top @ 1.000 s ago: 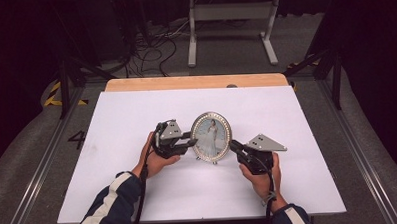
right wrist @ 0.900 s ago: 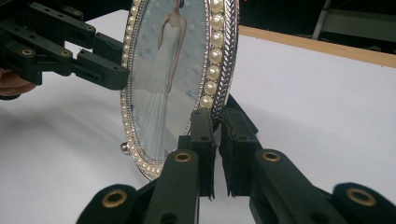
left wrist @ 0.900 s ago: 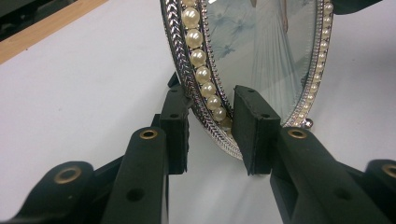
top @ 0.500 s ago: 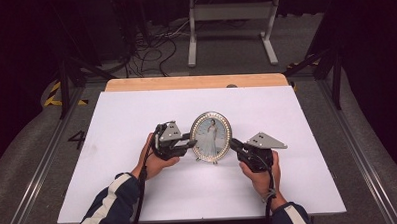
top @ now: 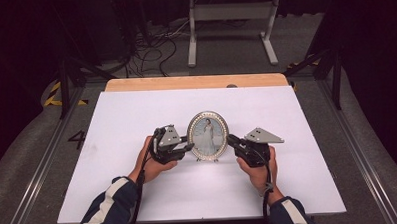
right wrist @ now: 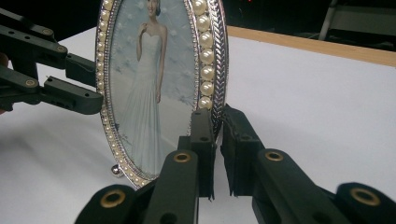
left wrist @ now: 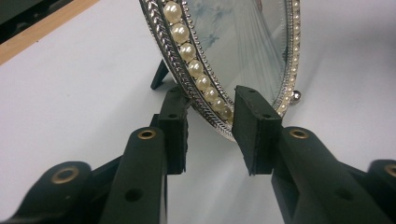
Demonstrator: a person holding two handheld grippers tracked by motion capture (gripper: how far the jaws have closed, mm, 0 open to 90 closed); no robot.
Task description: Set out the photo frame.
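An oval silver picture frame (top: pixel 208 134) edged with pearls stands upright on the white table (top: pixel 136 119), with a photo of a person in a white dress. My left gripper (top: pixel 190 146) straddles its left rim. In the left gripper view the rim (left wrist: pixel 187 51) passes between the pads of the left gripper (left wrist: pixel 212 126), whose jaws have just been opening, with a gap at the front pad (left wrist: pixel 254 126). My right gripper (top: pixel 231 140) is shut on the right rim. In the right gripper view the right gripper (right wrist: pixel 218 140) pinches the frame (right wrist: pixel 149 84), and the left gripper (right wrist: pixel 91 86) shows beyond.
A wooden strip (top: pixel 195 82) runs along the table's far edge. Beyond it are floor cables (top: pixel 149 48) and a metal stand (top: pixel 231 21). A small ball foot (right wrist: pixel 115 171) and a back strut (left wrist: pixel 160 74) prop the frame.
The frame has turned from a slight tilt to straight upright between the grippers. Both hands have stayed almost where they were.
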